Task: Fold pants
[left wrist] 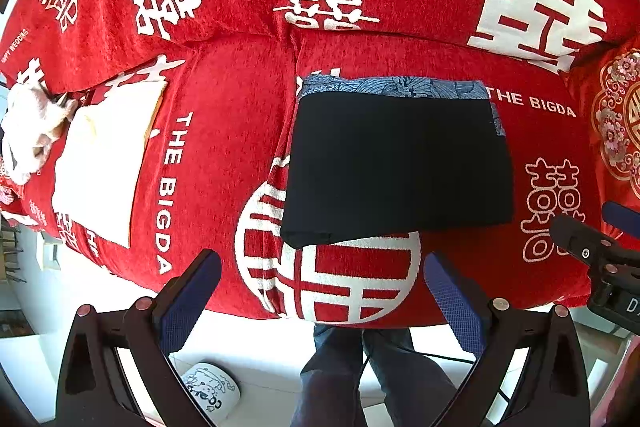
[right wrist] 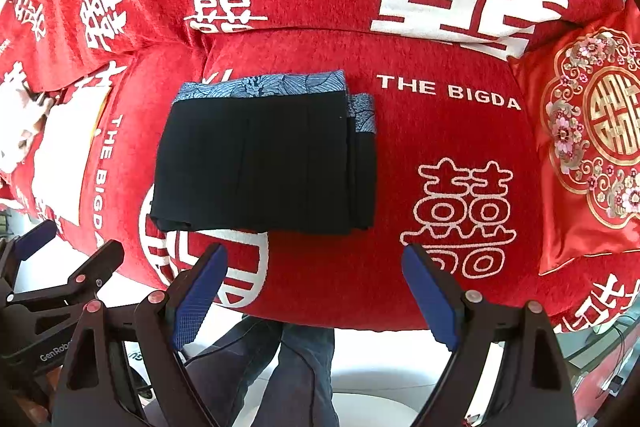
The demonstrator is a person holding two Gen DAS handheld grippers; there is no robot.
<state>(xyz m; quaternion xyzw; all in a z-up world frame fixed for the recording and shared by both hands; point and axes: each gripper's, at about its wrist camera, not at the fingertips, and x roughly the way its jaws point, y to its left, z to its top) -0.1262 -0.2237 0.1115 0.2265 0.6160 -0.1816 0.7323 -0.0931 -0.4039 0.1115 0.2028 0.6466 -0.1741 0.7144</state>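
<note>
The black pants (left wrist: 400,167) lie folded into a flat rectangle on the red sofa seat (left wrist: 224,131), a blue patterned band along their far edge. In the right wrist view the same folded pants (right wrist: 264,163) show stacked layers at their right side. My left gripper (left wrist: 320,279) hangs open above the seat's front edge, just short of the pants, with nothing between its blue pads (left wrist: 192,291). My right gripper (right wrist: 314,275) is open too, empty, near the pants' front right corner. Each gripper shows at the edge of the other's view.
A white folded cloth (left wrist: 108,163) and a crumpled pale garment (left wrist: 28,131) lie on the left seat cushion. A red embroidered pillow (right wrist: 592,147) stands at the right end. A person's legs in dark jeans (left wrist: 360,375) and a white slipper (left wrist: 212,391) are on the white floor below.
</note>
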